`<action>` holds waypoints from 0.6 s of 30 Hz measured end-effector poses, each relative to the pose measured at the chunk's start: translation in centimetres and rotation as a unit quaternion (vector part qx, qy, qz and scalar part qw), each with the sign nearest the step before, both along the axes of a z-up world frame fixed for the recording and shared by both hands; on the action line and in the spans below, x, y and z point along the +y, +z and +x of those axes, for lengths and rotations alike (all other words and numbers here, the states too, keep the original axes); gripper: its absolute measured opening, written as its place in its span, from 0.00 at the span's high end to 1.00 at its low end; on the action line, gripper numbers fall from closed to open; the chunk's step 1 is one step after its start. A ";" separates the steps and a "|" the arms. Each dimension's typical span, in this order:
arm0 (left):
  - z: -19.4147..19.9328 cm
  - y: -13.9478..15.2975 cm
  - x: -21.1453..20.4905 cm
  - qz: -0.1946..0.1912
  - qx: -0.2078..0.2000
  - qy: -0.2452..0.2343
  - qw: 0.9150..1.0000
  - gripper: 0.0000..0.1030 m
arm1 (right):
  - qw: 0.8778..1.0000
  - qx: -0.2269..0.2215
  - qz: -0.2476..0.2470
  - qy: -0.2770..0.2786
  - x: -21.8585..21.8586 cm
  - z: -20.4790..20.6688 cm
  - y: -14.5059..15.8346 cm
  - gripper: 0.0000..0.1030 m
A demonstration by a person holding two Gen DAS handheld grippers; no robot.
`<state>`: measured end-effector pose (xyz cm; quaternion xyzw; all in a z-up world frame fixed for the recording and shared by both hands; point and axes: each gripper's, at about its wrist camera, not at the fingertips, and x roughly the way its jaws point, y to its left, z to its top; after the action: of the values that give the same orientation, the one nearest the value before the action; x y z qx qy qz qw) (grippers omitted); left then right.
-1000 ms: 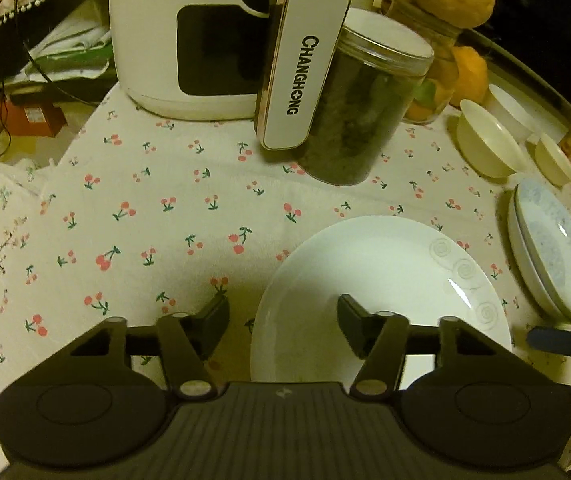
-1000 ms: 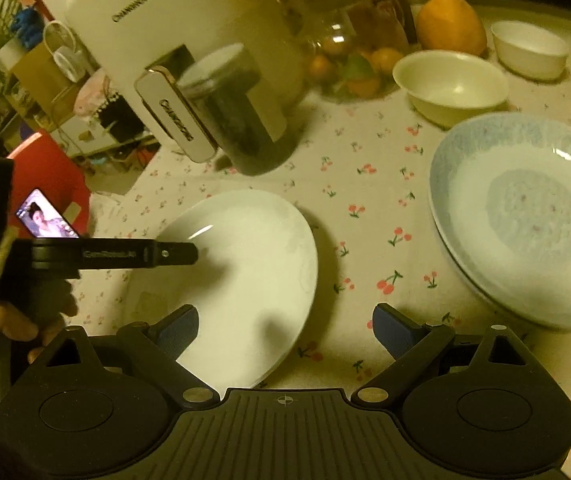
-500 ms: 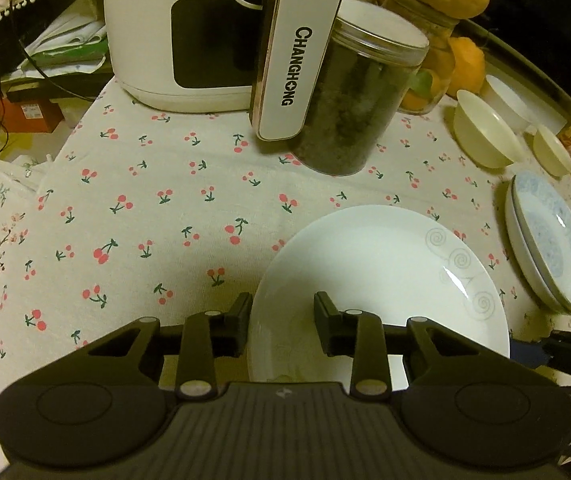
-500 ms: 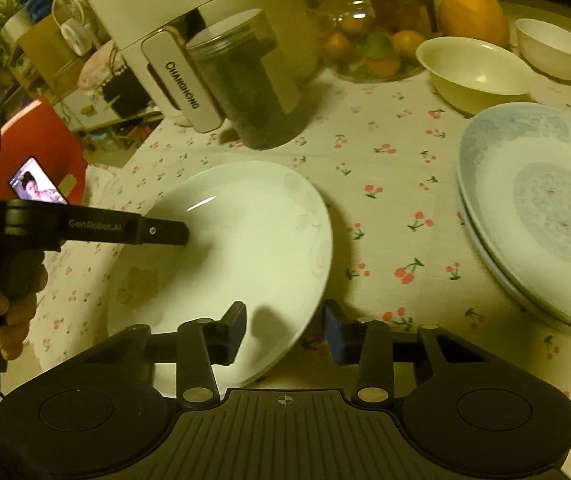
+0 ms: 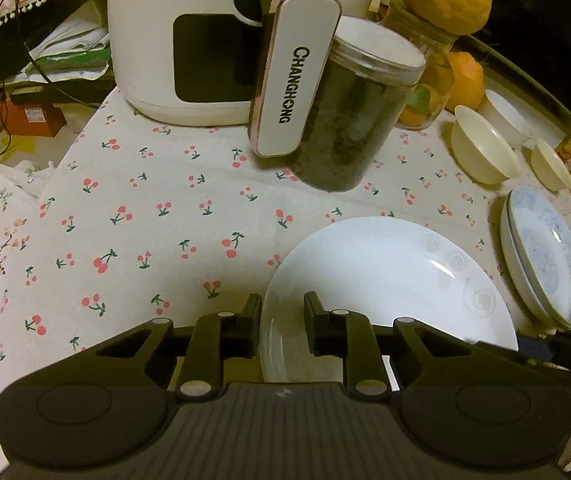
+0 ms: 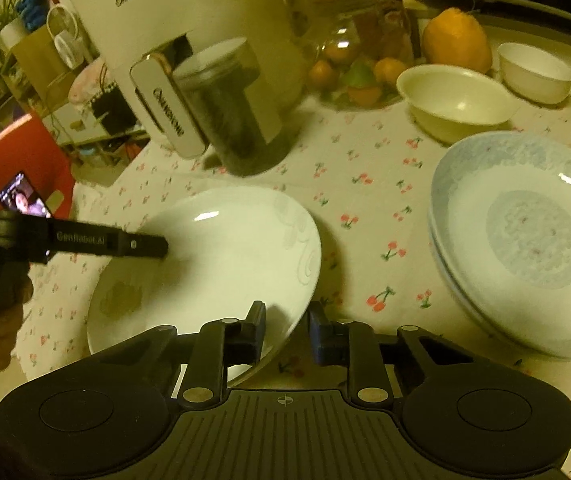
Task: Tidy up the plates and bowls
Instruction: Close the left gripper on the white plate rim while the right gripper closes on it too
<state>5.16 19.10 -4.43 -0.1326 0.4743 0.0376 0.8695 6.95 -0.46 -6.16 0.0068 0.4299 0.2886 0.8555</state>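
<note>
Both grippers hold one white plate (image 5: 385,280) by its rim, from opposite sides. Seen from its own camera, the left gripper (image 5: 282,320) has just been closing, and its jaws now stand narrow with the plate's near-left edge between them. From the right wrist camera, the right gripper (image 6: 287,328) has likewise just been closing, and its jaws straddle the plate's near-right edge; whether every pad presses firmly is hard to tell, but both look like grips. The plate lies on a tablecloth (image 5: 145,220) printed with small cherries, and seems tipped slightly up on the right gripper's side.

Just to the right sits a stack of two blue-patterned plates (image 6: 525,240), apart from the white plate. Beyond them stand a cream bowl (image 6: 453,108) and a smaller white bowl (image 6: 533,72), each on its own, not nested. Further back are a dark-filled jar (image 5: 349,128), a white appliance (image 5: 173,40) and some oranges (image 6: 457,40).

Judging from this, the tidying is at an early to middle stage: two plates are already stacked, the white plate is gripped but not yet added, and the bowls remain to be gathered.
</note>
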 end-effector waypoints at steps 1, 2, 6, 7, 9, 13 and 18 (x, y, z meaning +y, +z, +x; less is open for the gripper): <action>0.0 0.1 0.0 -0.003 -0.003 0.000 1.000 0.83 | 1.000 -0.003 0.002 -0.002 -0.1 0.1 0.2 0.78; 0.0 0.3 0.0 -0.007 -0.008 0.001 1.000 0.83 | 1.000 -0.005 0.004 -0.004 -0.3 0.2 0.3 0.78; 0.0 1.0 -0.2 -0.017 -0.024 0.003 1.000 0.83 | 1.000 -0.010 0.010 -0.010 -0.8 0.5 0.9 0.78; 0.0 1.2 -0.3 -0.018 -0.027 0.002 0.999 0.83 | 1.000 -0.011 0.011 -0.011 -1.0 0.6 1.1 0.78; 0.1 1.5 -0.6 -0.019 -0.032 0.000 0.999 0.83 | 1.000 -0.012 0.015 -0.016 -1.3 0.8 1.3 0.78; 0.3 1.8 -1.2 -0.022 -0.037 -0.005 0.999 0.83 | 0.999 -0.012 0.019 -0.027 -1.9 1.2 1.6 0.78; 0.7 2.2 -1.9 -0.027 -0.044 -0.009 0.999 0.83 | 0.999 -0.014 0.028 -0.037 -2.9 1.7 2.2 0.78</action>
<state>5.84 17.24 -2.21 -0.1536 0.4378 0.0107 0.8858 8.66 -3.31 -3.93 0.0429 0.4086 0.2687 0.8712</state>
